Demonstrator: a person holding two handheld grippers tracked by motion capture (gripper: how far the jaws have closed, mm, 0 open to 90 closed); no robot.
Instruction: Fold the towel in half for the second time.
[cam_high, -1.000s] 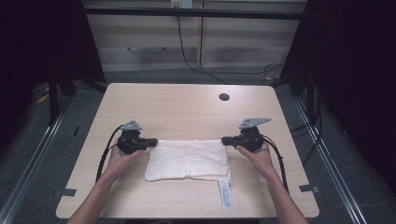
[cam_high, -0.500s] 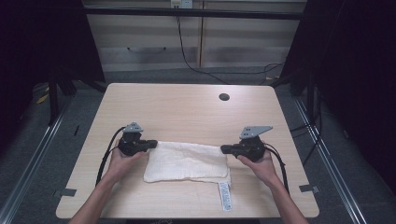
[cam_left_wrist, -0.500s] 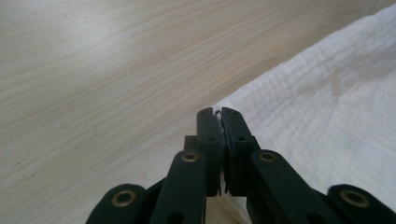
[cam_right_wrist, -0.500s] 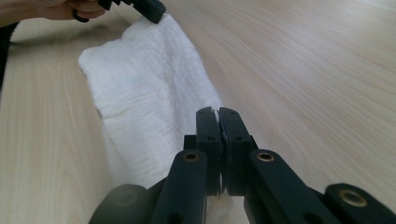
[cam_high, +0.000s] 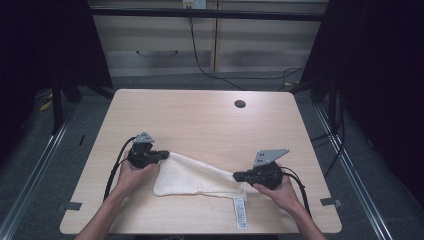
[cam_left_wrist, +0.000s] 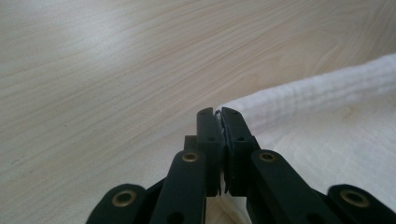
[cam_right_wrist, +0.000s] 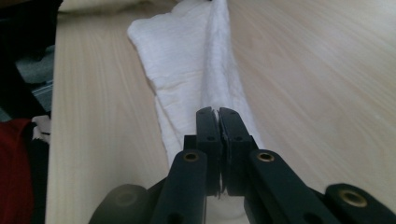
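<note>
white cloth (cam_high: 192, 177) — long axis left to right, both ends pinched, left gripper (cam_high: 165, 154) higher, right gripper (cam_high: 236, 176) nearer the table edge

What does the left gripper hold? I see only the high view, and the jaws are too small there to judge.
Observer: In the left gripper view, the left gripper is shut on a corner of the white woven cloth.
Operator: And the right one, please?
Observer: In the right gripper view, the right gripper is also shut, pinching a raised fold of the cloth.
Operator: Is the cloth flat between them?
Observer: No. The right gripper view shows a ridge running up along the cloth away from the jaws, with a flatter part lying on the light wooden table beside it.
</note>
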